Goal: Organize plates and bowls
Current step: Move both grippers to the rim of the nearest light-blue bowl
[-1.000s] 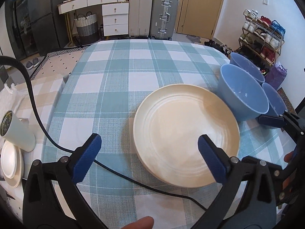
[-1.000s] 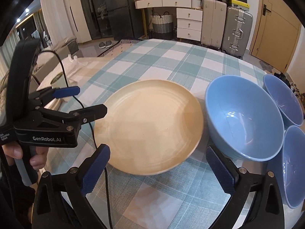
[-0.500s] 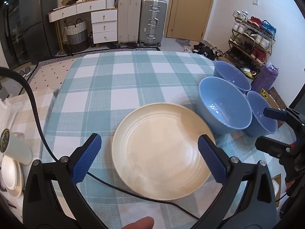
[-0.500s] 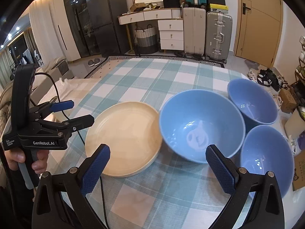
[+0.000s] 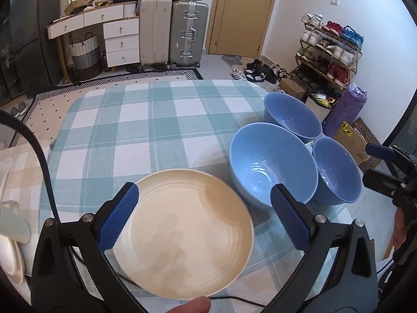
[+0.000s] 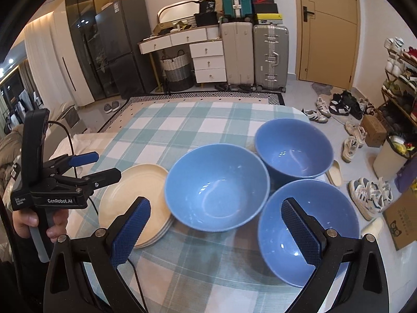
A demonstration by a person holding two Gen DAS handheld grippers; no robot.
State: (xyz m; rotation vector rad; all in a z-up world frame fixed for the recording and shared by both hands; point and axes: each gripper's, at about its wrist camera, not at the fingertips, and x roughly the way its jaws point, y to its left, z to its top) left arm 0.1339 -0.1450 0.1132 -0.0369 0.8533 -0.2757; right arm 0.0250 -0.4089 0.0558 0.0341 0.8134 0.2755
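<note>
Here the right gripper (image 6: 219, 228) is held with jaws wide and empty; the small blue bowl (image 6: 307, 230) sits at four o'clock, nearest it. The left gripper (image 5: 203, 215), likewise spread, is poised over the cream plates (image 5: 182, 234) on the bench (image 5: 146, 127).

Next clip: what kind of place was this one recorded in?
Most likely a lived-in home, a dining spot near the entrance. A table with a checked cloth stands by a shoe rack, upright suitcases lean against the wall beside a door, and a dark fridge stands nearby.
</note>
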